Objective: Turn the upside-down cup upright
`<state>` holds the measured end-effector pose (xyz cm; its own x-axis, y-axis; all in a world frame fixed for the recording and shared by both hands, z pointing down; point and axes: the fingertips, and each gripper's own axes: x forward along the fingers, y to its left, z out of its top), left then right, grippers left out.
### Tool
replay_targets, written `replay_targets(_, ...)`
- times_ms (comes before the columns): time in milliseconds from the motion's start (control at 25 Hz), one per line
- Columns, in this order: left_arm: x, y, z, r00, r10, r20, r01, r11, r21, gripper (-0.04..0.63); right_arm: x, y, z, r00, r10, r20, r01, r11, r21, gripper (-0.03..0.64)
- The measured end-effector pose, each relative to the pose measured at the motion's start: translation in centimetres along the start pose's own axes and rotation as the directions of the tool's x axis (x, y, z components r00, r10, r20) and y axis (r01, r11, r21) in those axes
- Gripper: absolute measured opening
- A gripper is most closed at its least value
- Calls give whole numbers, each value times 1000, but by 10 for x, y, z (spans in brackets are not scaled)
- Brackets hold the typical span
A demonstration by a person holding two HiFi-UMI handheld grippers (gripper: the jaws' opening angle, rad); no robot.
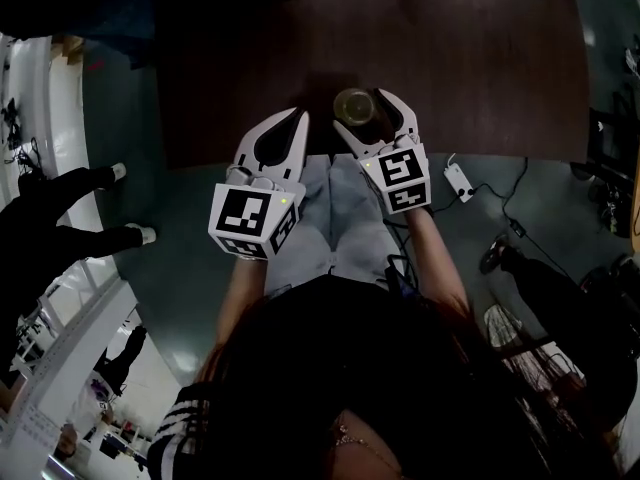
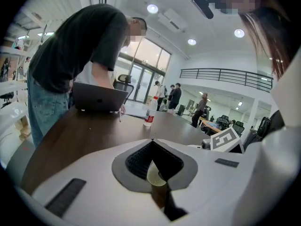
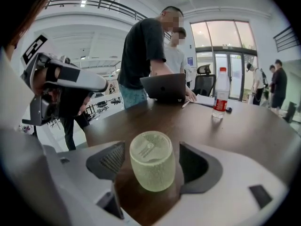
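Pale green textured cup stands upside-down on dark table.

On table, near front edge: cup, upside-down, btwn jaws of R gripper, no contact. L gripper just left of R, over same edge. Far side: laptop behind cup, bottle to its right.
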<state>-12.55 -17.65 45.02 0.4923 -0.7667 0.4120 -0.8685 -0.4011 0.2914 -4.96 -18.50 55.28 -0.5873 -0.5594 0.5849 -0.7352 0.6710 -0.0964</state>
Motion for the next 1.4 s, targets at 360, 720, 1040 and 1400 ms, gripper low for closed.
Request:
replay_targets(360, 0, 0, -6, 1000, 0, -13, 0, 1000, -6, 3, 9, -4, -14, 1000, -15, -23, 15, 1000, -4, 348)
replay_targets(720, -1, 2, -9, 1000, 7, -17, -7, 1000, -7, 3, 18, -6, -23, 998, -12, -55, 11, 1000, -18, 345)
replay_targets(1040, -2, 5, -10, 1000, 19, -22, -20, 1000, -9, 3, 18, -7, -21, 999, -4, -45, 3, 1000, -25, 342)
replay_targets(1400, -4, 6, -8, 1000, 20, -17, -20, 1000, -9, 3, 15, -6, -17, 999, 9, -46, -9, 1000, 1, 342)
